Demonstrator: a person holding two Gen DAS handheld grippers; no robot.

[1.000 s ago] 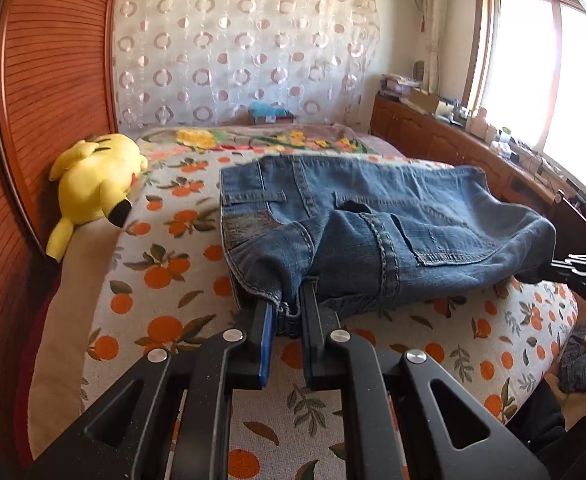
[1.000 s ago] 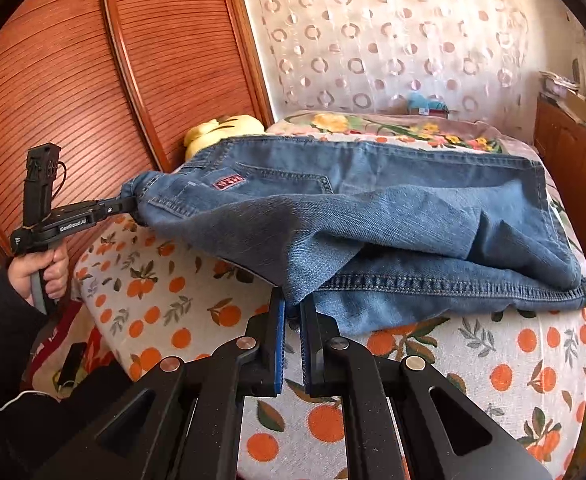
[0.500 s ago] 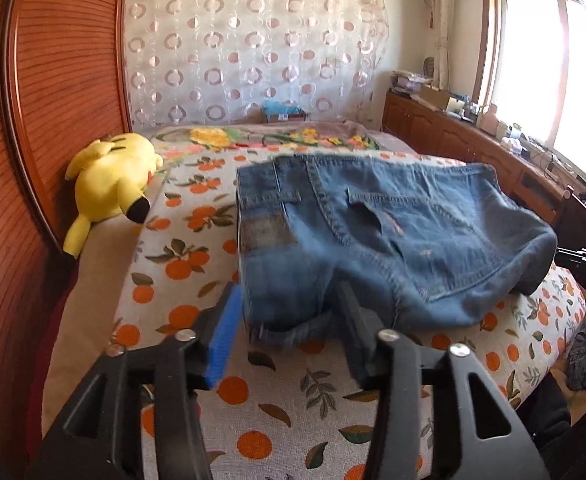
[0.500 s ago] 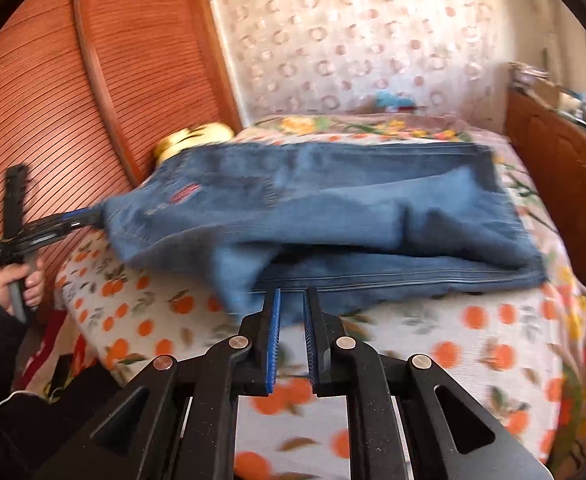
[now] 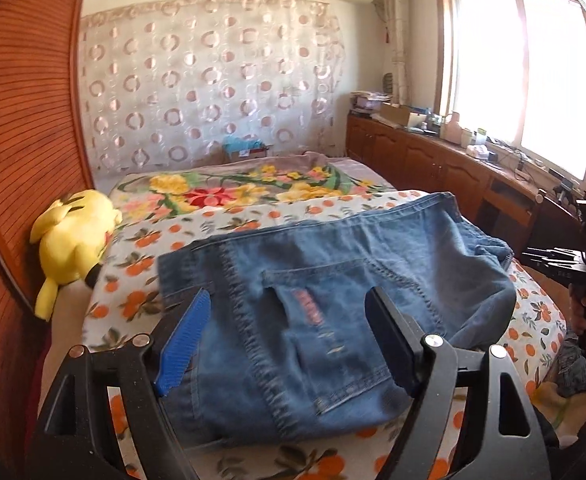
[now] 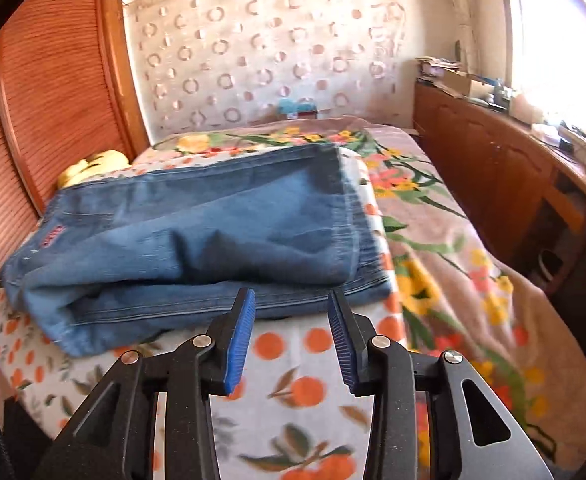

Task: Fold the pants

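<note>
The jeans lie folded in a stack on the bed, on the orange-print sheet, back pocket up. Nothing grips them now.

L gripper: jaws have just been opening and stand wide apart, the folded stack seen between and under the fingers, pads not pressing on denim. R gripper: jaws have just been opening too, now partly apart, only the sheet in the gap (the stack's near edge sits just beyond the tips).

The relation that counts: from the R view the stack's long axis runs across the picture, left to right, with the doubled fold edge facing the R fingers and a bulgy rounded end at the left. From the L view the stack lies straight ahead and partly under the fingers, so the L hand looks nearer, practically over the cloth; the R is just off the near edge.

My guess: the fold is laid and both hands are letting go; what's left is maybe one more fold across the long axis, or tidying. The top layer looks puffy toward the R side, so it may spring open if not pressed flat.

A yellow plush lies well apart, by the wardrobe.
</note>
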